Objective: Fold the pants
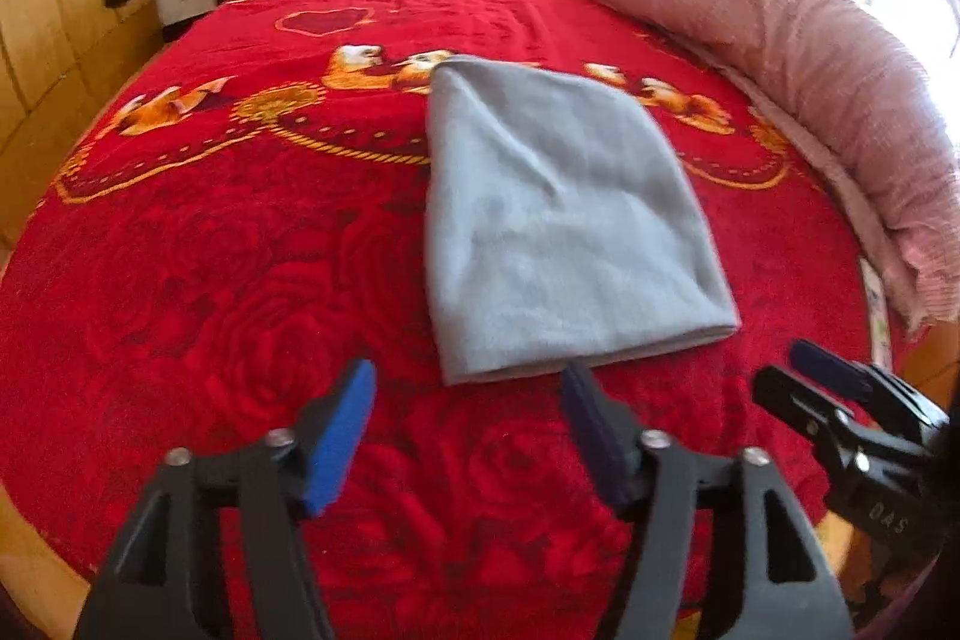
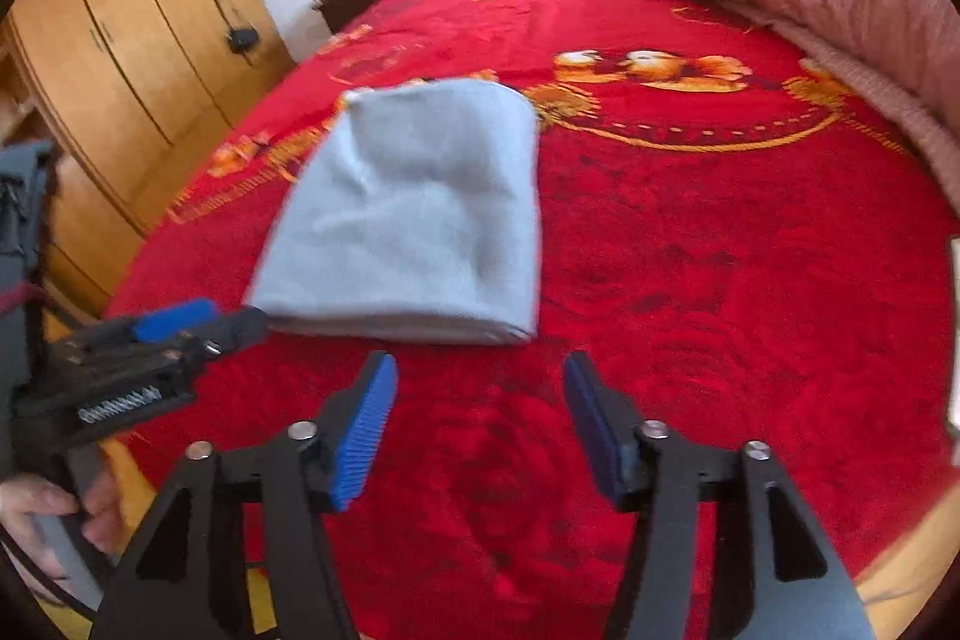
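Both tools (image 1: 468, 391) (image 2: 480, 382) spread before pants (image 1: 558, 220).

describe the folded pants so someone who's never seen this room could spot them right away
A large bed covered by a red blanket with roses and gold patterns fills the room. On its near half, just beyond the two open grippers, lie the pants, folded into a flat rectangular bundle. They are the only plain grey thing there, unlike the bunched pink quilt along the right side.

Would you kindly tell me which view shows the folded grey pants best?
The left wrist view: the grey pants lie centred and fairly sharp, all edges visible. The right wrist view shows them off-centre, blurred, near corner hidden behind the left gripper.
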Demonstrator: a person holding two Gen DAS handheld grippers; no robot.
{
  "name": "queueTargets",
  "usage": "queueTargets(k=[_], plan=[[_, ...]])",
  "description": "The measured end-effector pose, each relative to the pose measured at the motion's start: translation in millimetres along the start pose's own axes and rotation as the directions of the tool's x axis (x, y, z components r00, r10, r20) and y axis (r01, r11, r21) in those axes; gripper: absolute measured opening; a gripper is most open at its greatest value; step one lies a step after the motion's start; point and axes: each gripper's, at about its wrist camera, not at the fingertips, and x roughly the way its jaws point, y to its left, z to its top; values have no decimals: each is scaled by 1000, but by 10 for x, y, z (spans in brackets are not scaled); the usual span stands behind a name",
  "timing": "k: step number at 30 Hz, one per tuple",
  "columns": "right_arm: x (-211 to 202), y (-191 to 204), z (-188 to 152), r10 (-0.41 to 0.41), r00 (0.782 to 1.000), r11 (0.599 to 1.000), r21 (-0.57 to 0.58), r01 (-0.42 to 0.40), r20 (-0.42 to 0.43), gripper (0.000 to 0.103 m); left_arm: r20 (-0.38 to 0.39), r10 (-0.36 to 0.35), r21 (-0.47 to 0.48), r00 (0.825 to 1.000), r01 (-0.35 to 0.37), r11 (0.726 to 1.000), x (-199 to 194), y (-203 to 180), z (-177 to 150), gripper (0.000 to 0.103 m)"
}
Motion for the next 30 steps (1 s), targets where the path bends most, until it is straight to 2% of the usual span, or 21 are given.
queueTargets(k=[2,8,18,24,30], plan=[[36,-7,-41,-29,1000,1000,-12,29,-7,65,-14,20,-14,1000,-20,1000,57,22,-29,72],[118,-54,-89,-42,999,999,-19,42,-16,67,-67,37,-54,997,-40,998,247,59,-101,74],[342,-62,-112,-37,998,999,-8,37,-41,67,-73,82,-2,994,-83,997,369,-6,-120,80],[364,-76,-149,-23,1000,1000,-1,23,-20,72,-71,117,33,991,-115,993,424,-58,-120,86],[379,-32,-175,-28,1000,999,-26,28,-9,77,-77,98,19,992,-97,995,463,-35,-102,93]])
